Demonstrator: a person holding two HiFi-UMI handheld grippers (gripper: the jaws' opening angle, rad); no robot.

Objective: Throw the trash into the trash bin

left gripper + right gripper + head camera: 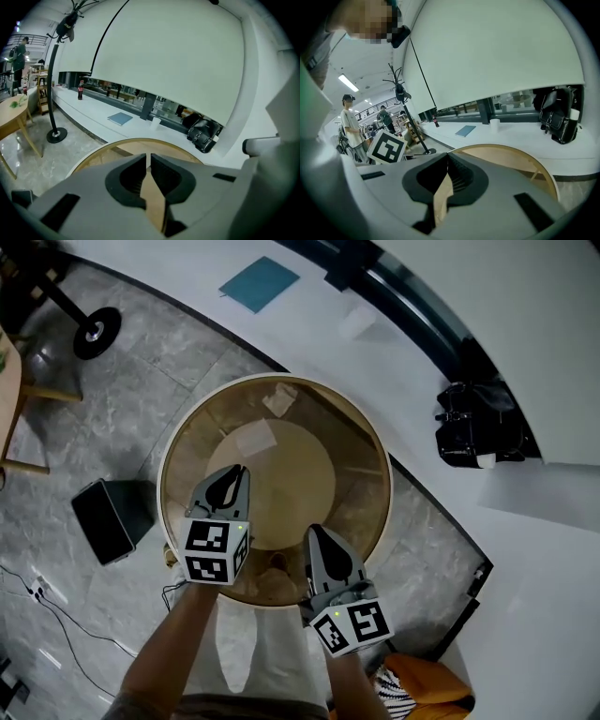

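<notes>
1. The left tool [149, 157] has its jaws pressed together with nothing between them; only the tan of the desk shows through the slit behind the tips.
2. The right tool [448, 157] is the same: tips meeting, empty.
3. From the head view, the left tool [234, 474] and right tool [314, 532] both hang over the near half of the round glass-topped desk [370, 442], and they and the arms cover its near rim.
4. A pale scrap [279, 399] lies on the far side of the desk, well apart from both tools. It's too small to say what it's made of, and neither tool's view shows it.
5. A black box [111, 518] stands on the floor left of the desk. It may be the bin; its opening is hard to make out.
6. Beyond the desk, on the white ledge, sit a black bag [473, 423] and a teal book [260, 283].
</notes>
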